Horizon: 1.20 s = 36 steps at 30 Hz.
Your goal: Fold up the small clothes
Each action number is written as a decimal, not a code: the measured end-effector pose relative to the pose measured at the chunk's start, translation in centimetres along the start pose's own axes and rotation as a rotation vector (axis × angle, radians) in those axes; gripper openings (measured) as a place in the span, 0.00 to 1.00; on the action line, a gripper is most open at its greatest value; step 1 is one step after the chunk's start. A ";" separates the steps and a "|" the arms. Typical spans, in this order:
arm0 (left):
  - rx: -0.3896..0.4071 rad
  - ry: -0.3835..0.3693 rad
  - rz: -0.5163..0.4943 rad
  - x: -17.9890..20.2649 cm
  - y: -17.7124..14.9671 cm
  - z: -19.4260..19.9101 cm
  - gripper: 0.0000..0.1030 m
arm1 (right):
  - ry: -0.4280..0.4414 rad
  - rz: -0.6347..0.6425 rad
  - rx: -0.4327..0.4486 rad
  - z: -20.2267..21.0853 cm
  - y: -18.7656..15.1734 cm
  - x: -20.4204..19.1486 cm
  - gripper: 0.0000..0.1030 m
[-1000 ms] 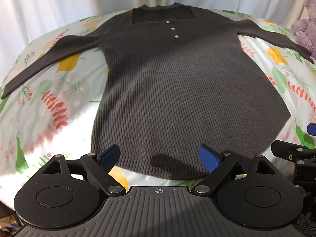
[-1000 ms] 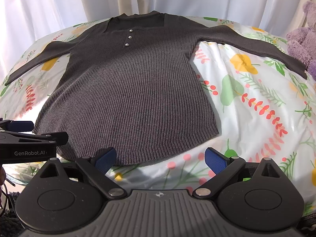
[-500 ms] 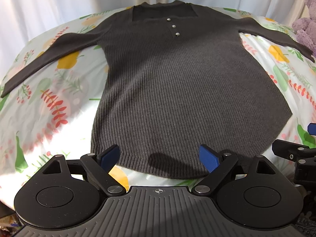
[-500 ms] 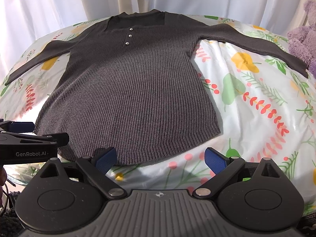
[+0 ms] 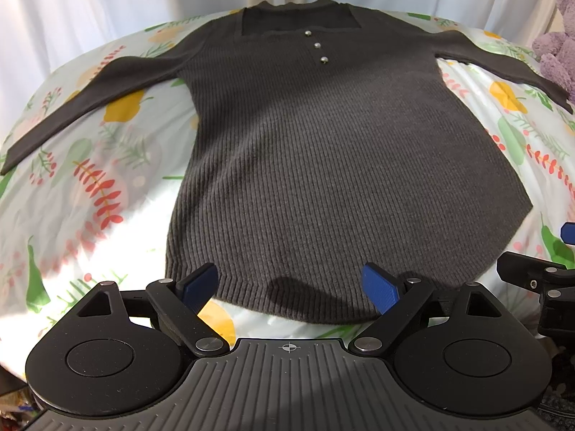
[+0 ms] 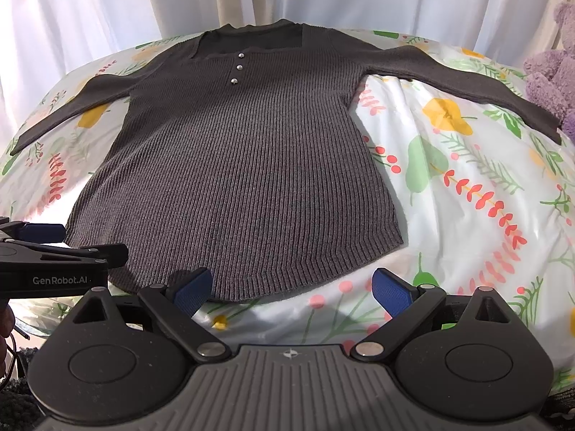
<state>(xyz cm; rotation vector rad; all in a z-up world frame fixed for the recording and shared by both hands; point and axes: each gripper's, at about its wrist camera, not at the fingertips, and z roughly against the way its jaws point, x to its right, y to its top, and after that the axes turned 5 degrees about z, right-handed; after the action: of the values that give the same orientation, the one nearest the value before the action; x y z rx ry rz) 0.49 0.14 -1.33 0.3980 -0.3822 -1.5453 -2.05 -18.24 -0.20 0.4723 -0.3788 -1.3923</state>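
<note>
Both grippers have crept a bit closer to the sweater (image 5: 323, 165) since a second ago. It lies flat on the floral sheet (image 6: 467, 179), hem right ahead of the left gripper (image 5: 289, 283) and right gripper (image 6: 291, 292), both spread wide, holding nothing.

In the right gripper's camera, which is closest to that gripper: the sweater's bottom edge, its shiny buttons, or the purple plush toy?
1. Bottom edge, just ahead of the right gripper.
2. Buttons, up near the collar.
3. Purple plush toy, far right edge.
</note>
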 end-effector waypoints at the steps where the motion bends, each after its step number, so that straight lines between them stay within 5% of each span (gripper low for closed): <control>1: 0.000 0.000 0.000 0.0 0.0 0.0 0.89 | 0.000 0.000 0.000 0.0 0.0 0.0 0.94; 36: -0.045 0.006 -0.007 0.0 0.5 -0.9 0.89 | 0.022 0.000 -0.026 -0.5 0.4 0.2 0.94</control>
<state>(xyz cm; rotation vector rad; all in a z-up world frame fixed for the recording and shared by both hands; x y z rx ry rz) 1.40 0.17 -1.89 0.3685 -0.3411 -1.5562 -1.43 -18.34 -0.42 0.4663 -0.3424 -1.3888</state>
